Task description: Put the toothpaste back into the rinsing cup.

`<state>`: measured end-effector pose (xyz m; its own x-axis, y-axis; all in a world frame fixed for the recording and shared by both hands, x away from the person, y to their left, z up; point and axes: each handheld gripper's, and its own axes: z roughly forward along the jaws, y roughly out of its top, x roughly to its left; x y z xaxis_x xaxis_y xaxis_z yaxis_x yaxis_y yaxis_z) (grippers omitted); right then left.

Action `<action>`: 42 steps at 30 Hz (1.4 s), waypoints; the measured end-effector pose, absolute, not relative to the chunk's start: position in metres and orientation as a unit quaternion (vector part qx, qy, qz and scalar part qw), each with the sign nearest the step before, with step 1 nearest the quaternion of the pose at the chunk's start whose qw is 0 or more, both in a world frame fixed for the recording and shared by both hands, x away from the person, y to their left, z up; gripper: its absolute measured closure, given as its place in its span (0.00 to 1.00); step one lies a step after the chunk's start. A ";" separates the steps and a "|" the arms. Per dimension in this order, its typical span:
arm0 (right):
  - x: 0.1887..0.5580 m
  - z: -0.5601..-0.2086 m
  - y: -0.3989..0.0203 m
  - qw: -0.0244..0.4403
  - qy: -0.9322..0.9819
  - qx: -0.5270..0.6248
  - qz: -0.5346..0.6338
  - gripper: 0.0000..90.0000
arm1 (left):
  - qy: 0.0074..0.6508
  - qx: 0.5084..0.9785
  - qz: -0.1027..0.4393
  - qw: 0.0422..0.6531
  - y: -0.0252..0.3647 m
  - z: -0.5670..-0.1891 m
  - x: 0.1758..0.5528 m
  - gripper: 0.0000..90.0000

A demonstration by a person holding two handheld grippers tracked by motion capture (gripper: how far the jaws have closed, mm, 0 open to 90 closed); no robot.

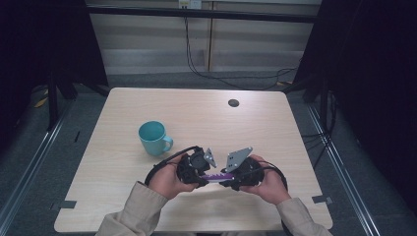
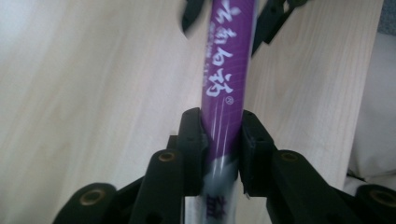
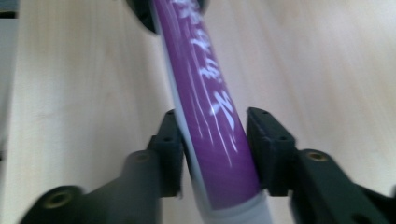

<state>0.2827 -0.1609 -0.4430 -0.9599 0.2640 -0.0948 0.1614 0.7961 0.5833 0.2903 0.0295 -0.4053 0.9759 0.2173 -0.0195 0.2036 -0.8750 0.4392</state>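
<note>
While I hold the purple tube (image 1: 214, 176) between my two grippers, its white lettering runs along its length; in the left gripper view the characters look Chinese, with a small ® mark beside them, but they are too blurred for me to read, and the right gripper view smears them further. A grey band closes each end of the tube. From above, its long axis lies level and across the table (image 1: 255, 123), one end toward my left gripper (image 1: 200, 173) and the other toward my right gripper (image 1: 230, 178), and it sits just above the near part of the tabletop, in front of me. My left jaws are clamped on the tube: the left gripper view has both pads (image 2: 192, 135) pressed flat against its sides near the grey end. In the right gripper view the tube lies between my right jaws, the left pad (image 3: 170, 140) against it, while a thin gap seems to remain at the other pad, so I cannot tell if that grip is firm. The high view adds what the close ones miss: a teal mug (image 1: 154, 138) standing upright on the table, beyond my left hand (image 1: 167, 181), well apart from the tube, handle turned to the right.
</note>
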 end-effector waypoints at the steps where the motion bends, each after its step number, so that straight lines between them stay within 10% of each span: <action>1: 0.282 -0.444 -0.160 0.075 0.945 0.117 0.296 0.71 | 0.105 0.969 0.016 0.224 0.029 -0.405 0.291 0.79; 7: 0.278 -0.443 -0.164 0.067 0.945 0.134 0.289 0.77 | 0.095 0.954 0.017 0.282 0.033 -0.410 0.297 0.72; 11: 0.276 -0.444 -0.171 0.070 0.940 0.155 0.295 0.78 | 0.115 0.947 0.033 0.298 0.038 -0.409 0.302 0.44; 16: 0.278 -0.444 -0.184 0.072 0.938 0.174 0.290 0.78 | 0.138 0.935 0.038 0.326 0.050 -0.404 0.306 0.31; 42: 0.285 -0.431 -0.212 0.098 0.920 0.216 0.311 0.78 | 0.244 0.908 0.016 0.339 0.100 -0.436 0.314 0.28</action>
